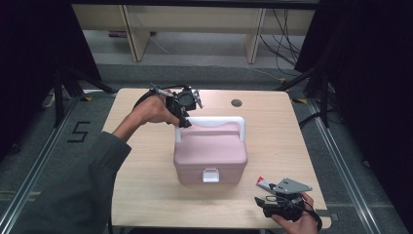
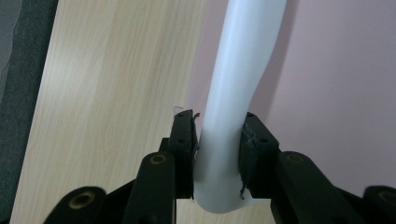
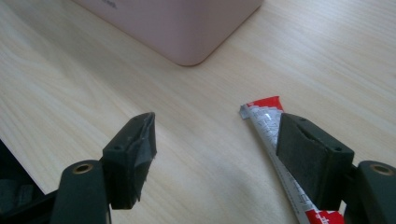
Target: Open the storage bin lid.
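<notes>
A pink box (image 1: 209,151) with a white latch (image 1: 210,174) sits at the middle of the wooden table (image 1: 146,195). Its white handle (image 1: 214,122) stands up over the lid. My left gripper (image 1: 184,119) is shut on the handle's left end; in the left gripper view both pads (image 2: 184,140) press on the white handle (image 2: 243,70) above the pink lid (image 2: 336,93). My right gripper (image 1: 265,194) rests open near the table's front right. A red and white sachet (image 3: 264,116) lies on the table, running under the right jaw of my right gripper (image 3: 219,154), with no grip on it.
A corner of the pink box (image 3: 177,23) stands just ahead of the right gripper. A dark round grommet (image 1: 236,103) sits in the table's far edge. Light wooden shelving legs and cables are on the floor beyond. Black stands flank the table.
</notes>
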The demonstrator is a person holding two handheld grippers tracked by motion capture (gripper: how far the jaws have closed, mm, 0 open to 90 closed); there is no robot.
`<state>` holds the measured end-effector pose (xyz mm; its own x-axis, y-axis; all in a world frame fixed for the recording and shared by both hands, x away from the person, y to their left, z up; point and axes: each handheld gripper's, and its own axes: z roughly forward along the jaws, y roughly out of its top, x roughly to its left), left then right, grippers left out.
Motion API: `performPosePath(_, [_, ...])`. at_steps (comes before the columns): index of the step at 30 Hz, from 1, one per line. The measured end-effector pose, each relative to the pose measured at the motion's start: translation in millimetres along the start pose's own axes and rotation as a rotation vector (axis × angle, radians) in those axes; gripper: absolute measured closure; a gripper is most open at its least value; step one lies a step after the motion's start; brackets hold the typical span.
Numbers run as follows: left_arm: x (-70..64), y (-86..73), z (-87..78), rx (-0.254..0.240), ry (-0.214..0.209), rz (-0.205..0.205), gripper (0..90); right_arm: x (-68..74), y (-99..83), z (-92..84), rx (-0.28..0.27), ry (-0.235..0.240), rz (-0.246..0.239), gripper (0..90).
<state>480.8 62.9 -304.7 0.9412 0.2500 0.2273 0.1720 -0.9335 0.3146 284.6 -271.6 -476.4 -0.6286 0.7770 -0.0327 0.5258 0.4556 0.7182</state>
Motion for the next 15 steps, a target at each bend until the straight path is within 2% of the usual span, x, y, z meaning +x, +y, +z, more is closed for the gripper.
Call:
performPosePath(1, [-0.3, -0.2, -0.2, -0.003, 0.001, 0.002, 69.3, -1.0, -0.3, 0.0, -0.008, -0.001, -0.002, 29.8])
performPosePath(3, [-0.6, -0.6, -1.3, -0.004, -0.001, 0.011, 69.5, -0.2, -0.9, -2.2, -0.003, 0.0, 0.047, 29.8])
performPosePath(4, [-0.9, -0.9, -1.7, -0.008, -0.002, 0.01, 69.6, -0.3, -0.8, -2.6, -0.005, 0.0, 0.056, 29.8])
performPosePath(7, [-2.0, -1.4, -4.5, -0.014, -0.005, 0.016, 69.9, -1.1, -1.1, -2.4, -0.006, 0.0, 0.054, 30.2])
performPosePath(8, [-2.2, -1.6, -5.2, -0.015, -0.005, 0.018, 70.0, -2.0, -1.1, -1.7, -0.011, 0.0, 0.031, 30.7])
performPosePath(9, [-2.1, -1.5, -6.2, -0.016, -0.003, 0.023, 70.1, -0.4, -1.3, -1.6, -0.005, 0.003, 0.044, 30.7])
performPosePath(14, [-2.8, -0.3, -12.2, -0.025, 0.019, 0.026, 70.1, 0.6, -1.2, 0.7, -0.008, 0.016, 0.018, 31.9])
performPosePath(15, [-2.5, 0.1, -13.2, -0.024, 0.021, 0.03, 70.2, 1.7, -1.1, 0.7, -0.008, 0.017, 0.025, 32.2])
